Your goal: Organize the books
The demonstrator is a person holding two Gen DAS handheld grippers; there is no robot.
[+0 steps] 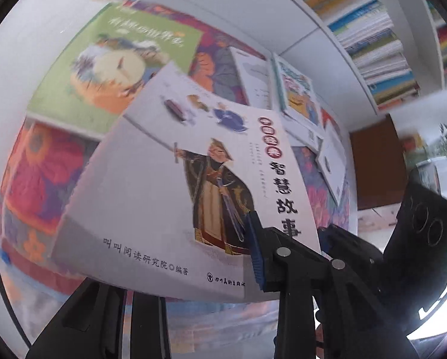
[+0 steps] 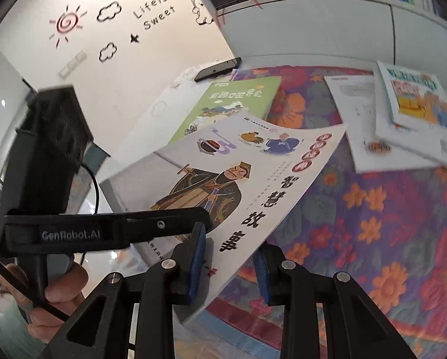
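Above a flowered cloth (image 2: 388,209), the white storybook (image 2: 223,179) is held lifted, pinched by the right gripper (image 2: 232,266) and clamped by the left gripper (image 2: 199,224).

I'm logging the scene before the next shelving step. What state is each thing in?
White story book: lifted off the floral cloth, tilted, closed.
Right gripper: shut on that book.
Left gripper: at the same book, grip unclear.
Green book: closed, flat on the cloth.
Phone: lying flat, screen dark.
Colourful book: closed, lying on white papers.
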